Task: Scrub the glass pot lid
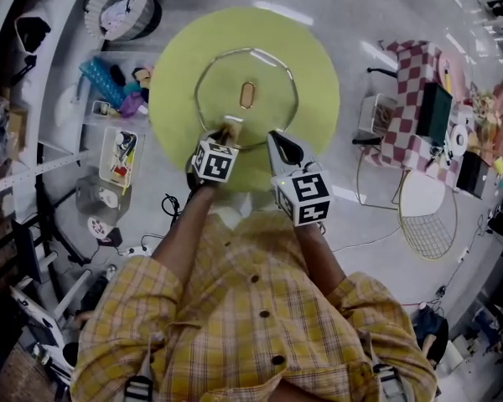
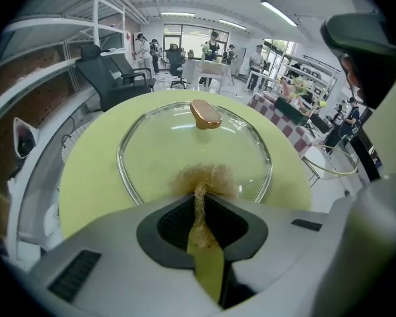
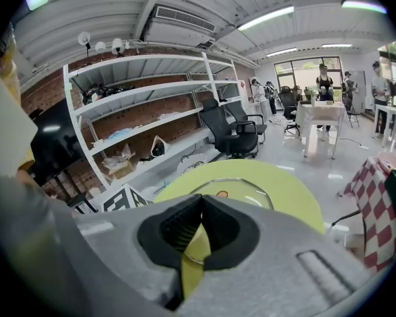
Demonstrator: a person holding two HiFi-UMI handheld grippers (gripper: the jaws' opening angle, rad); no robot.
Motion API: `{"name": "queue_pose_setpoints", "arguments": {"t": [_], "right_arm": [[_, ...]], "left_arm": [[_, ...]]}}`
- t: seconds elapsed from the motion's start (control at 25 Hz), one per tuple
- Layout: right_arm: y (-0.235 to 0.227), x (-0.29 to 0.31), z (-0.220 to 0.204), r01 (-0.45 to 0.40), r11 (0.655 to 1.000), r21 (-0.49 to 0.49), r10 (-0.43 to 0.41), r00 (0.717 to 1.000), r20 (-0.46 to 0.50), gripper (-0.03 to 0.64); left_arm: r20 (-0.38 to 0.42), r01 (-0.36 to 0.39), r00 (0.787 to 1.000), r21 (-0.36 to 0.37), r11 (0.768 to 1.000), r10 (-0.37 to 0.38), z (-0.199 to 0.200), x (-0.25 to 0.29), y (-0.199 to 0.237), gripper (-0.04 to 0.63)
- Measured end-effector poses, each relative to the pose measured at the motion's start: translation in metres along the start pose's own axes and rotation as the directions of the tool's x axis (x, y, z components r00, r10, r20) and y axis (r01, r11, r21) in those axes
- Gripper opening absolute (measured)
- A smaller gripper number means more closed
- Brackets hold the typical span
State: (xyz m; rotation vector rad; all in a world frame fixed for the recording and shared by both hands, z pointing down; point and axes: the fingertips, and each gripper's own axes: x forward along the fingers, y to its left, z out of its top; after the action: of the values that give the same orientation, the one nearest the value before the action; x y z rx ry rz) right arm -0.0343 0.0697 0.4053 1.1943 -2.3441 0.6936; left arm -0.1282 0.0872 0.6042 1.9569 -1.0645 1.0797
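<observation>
The left gripper (image 2: 199,200), clamped on a brown scouring pad (image 2: 204,177), touches the near rim of the glass pot lid (image 2: 185,140) lying straight ahead, while the right gripper (image 1: 278,143), closed and empty, hangs farther back.

A round yellow-green table (image 1: 317,90) carries the glass pot lid (image 1: 268,99), lying flat.

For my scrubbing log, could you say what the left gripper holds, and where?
The left gripper pinches a golden scrubber by its near end; its fluffy end touches the glass lid.
</observation>
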Motion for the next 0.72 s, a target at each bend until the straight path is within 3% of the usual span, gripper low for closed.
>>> {"name": "queue_pose_setpoints", "arguments": {"t": [0.6,0.72], "right_arm": [[0.01,0.009,0.008,-0.02,0.999,-0.044,0.02,1.0,-0.005,-0.002],[0.01,0.01,0.01,-0.019,0.999,-0.045,0.018,1.0,-0.004,-0.002]], "left_arm": [[-0.004,-0.016,1.0,-0.034,0.999,0.015,0.005,-0.001,0.026,0.041],[0.001,-0.027,1.0,-0.069,0.997,0.027,0.008,-0.004,0.038,0.042]]}}
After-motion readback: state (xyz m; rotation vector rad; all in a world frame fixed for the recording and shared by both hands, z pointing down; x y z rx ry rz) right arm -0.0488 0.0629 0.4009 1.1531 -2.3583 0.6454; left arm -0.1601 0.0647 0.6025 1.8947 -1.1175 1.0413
